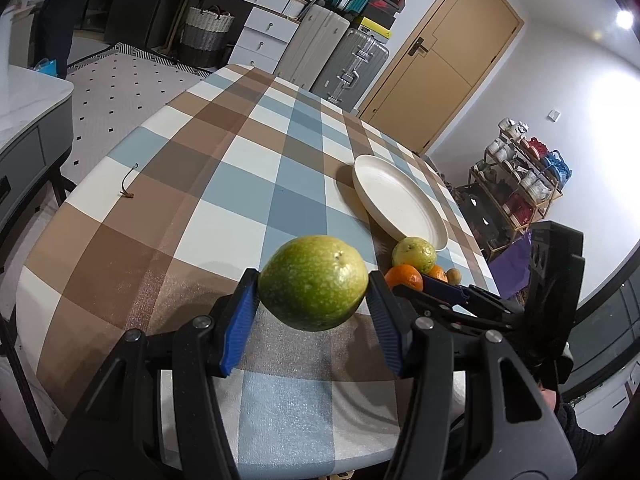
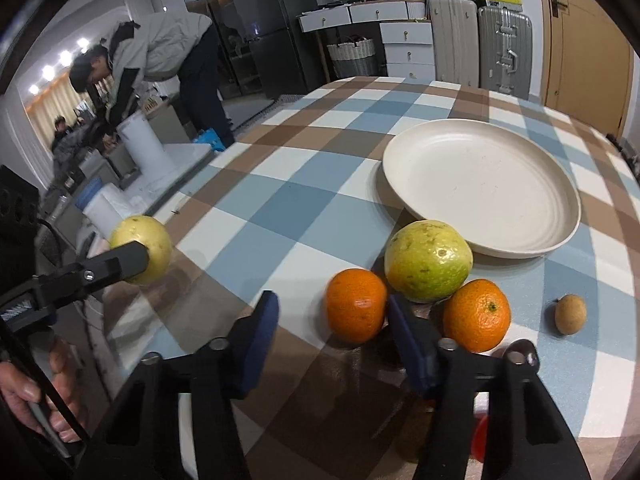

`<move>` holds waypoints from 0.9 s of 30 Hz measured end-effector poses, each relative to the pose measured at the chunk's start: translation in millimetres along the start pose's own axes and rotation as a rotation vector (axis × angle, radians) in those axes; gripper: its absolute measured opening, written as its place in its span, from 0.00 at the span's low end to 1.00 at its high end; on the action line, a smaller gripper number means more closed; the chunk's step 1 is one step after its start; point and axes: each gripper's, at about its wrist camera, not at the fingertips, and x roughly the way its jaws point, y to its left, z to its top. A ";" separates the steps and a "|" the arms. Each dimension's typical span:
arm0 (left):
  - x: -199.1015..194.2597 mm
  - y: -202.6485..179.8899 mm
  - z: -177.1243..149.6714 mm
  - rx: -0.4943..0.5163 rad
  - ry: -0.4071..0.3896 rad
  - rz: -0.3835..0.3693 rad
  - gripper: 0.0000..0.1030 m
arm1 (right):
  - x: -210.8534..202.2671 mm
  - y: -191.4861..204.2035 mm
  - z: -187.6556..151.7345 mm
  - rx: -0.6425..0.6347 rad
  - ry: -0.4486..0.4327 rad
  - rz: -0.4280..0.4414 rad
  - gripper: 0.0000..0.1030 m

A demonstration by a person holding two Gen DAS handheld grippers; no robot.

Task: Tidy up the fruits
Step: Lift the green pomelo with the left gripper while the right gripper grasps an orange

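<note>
A: While the left gripper [image 1: 312, 284] clamps a green fruit [image 1: 313, 282] above the desk [image 1: 224, 184], the right gripper [image 2: 332, 320], jaws part-open, brackets a mandarin [image 2: 355, 305] unpressed.

B: Risk: mandarin rolls into its neighbours, short of the plate [image 2: 484, 184].

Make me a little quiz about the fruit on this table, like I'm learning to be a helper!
1. True or false: the white plate already has fruit on it.
2. What do the left tongs hold? A) an orange B) a green fruit C) a small brown fruit
3. How many oranges lie on the checked tablecloth?

Key:
1. False, the plate is bare.
2. B, the green fruit is lifted off the cloth between the blue pads.
3. Two, both beside a yellow-green fruit just in front of the plate.
</note>
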 end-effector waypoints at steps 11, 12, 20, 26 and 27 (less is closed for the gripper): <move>1.6 0.1 -1.2 0.000 0.010 -0.001 0.50 | -4.5 -11.8 -3.5 0.036 -0.022 0.006 0.30; 1.6 -1.7 -1.5 0.002 0.011 -0.001 0.50 | -6.6 -12.7 -3.7 0.041 -0.031 0.019 0.30; 12.9 -31.6 7.4 0.049 0.027 -0.019 0.50 | -41.2 -24.3 5.4 0.075 -0.148 0.086 0.30; 31.0 -66.6 30.1 0.102 0.015 -0.054 0.50 | -66.9 -47.2 18.9 0.098 -0.214 0.103 0.30; 36.3 -73.0 35.7 0.111 0.019 -0.065 0.50 | -70.1 -51.9 21.2 0.103 -0.225 0.102 0.30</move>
